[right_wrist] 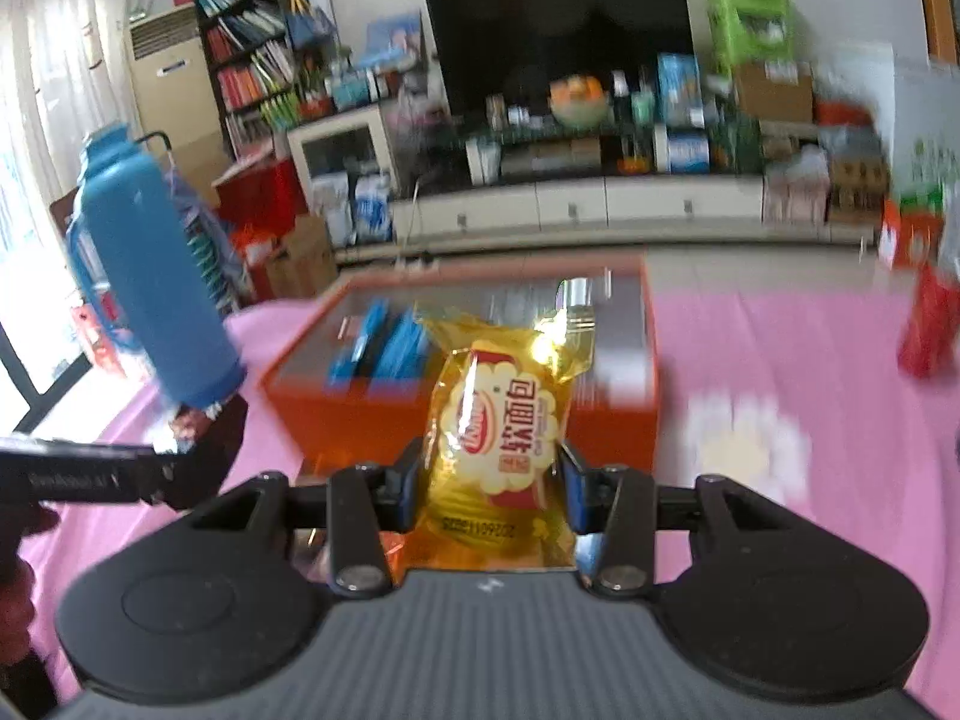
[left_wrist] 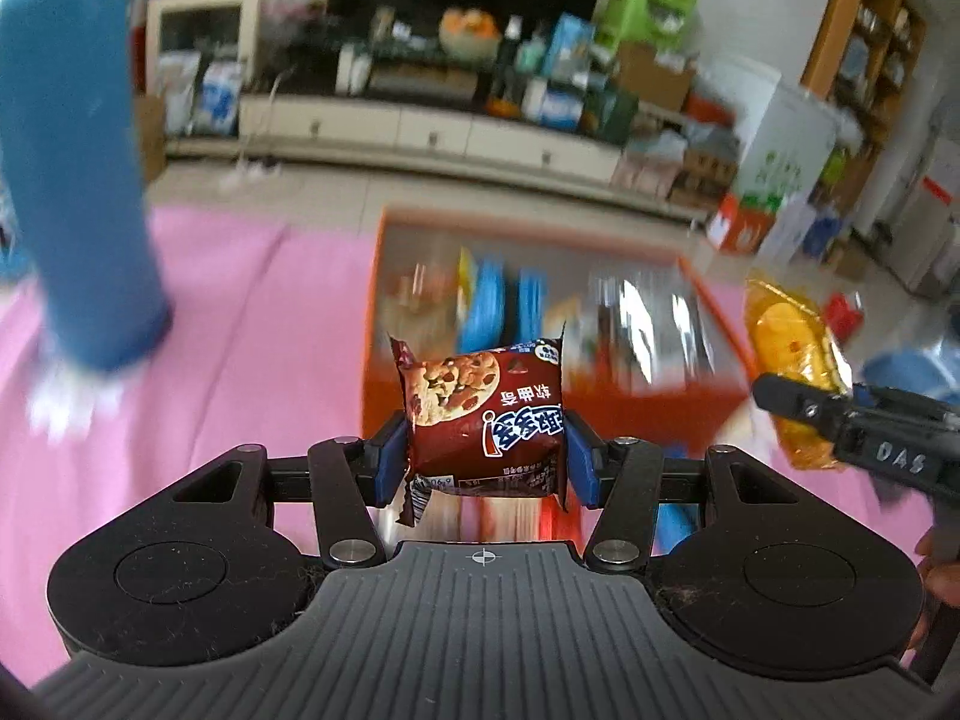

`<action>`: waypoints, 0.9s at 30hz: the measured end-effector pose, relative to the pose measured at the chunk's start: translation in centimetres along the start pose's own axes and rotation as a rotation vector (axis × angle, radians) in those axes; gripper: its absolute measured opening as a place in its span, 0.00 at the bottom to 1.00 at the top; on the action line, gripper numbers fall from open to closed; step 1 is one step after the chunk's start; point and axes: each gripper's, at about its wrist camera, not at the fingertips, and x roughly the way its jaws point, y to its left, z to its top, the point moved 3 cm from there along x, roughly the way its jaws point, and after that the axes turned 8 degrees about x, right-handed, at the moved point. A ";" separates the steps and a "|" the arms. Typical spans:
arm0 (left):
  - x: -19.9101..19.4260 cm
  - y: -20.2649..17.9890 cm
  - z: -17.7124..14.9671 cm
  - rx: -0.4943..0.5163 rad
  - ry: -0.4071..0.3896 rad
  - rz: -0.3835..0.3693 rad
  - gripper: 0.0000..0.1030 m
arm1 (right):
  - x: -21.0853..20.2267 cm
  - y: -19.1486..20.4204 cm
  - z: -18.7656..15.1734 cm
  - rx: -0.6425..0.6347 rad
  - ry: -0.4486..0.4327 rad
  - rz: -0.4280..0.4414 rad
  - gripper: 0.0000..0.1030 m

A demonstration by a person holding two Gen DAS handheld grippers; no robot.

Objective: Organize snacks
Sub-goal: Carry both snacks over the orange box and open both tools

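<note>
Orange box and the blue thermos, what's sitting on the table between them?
Nothing stands there: in the right wrist view only bare pink tablecloth shows between the blue thermos and the orange box. The left wrist view agrees.

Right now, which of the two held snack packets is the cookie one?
The dark red packet printed with chocolate-chip cookies, clamped in the left gripper. The right gripper holds the other: a clear yellow soft-bread packet. Both hang before the orange box.

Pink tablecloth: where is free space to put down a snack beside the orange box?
Bare pink cloth lies between the blue bottle and the orange box. More lies right of the box, before the red packet. Inside the box is crowded.
</note>
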 end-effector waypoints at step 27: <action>9.3 -0.4 6.5 0.044 -0.089 -0.031 0.60 | 10.8 -2.4 6.8 -0.056 -0.074 -0.010 0.89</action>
